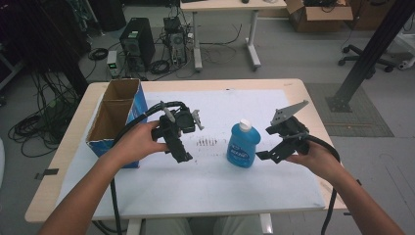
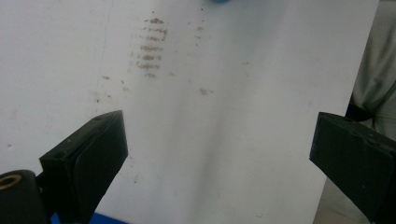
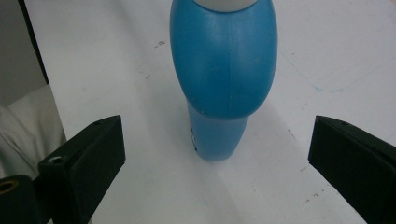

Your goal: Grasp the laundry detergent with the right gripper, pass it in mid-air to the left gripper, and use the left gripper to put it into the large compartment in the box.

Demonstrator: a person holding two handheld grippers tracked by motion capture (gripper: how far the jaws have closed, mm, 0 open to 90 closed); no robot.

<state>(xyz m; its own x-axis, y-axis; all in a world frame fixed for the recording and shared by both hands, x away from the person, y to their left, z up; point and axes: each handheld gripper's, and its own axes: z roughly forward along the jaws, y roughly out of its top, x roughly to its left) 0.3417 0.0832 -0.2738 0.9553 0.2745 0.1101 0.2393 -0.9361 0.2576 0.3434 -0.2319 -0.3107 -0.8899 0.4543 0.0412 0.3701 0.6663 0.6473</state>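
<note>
The table [image 1: 293,90] is pale wood with rounded corners, and a matte white sheet [image 1: 205,181] hides most of its top; the near edge is cut off behind the person's forearms. An open cardboard box [image 1: 113,117] with a blue outer wall stands at the left edge of the sheet, its inside in shadow. The blue bottle [image 1: 242,145], smooth glossy plastic with a rounded shoulder and a white cap, stands upright on the sheet between the two grippers; its label is too small to read. The right gripper [image 3: 217,154] is released, its black blocky jaws wide to either side of the bottle, not touching it. The left gripper [image 2: 219,154] is released too, over faint brown smudges [image 2: 150,46]
</note>
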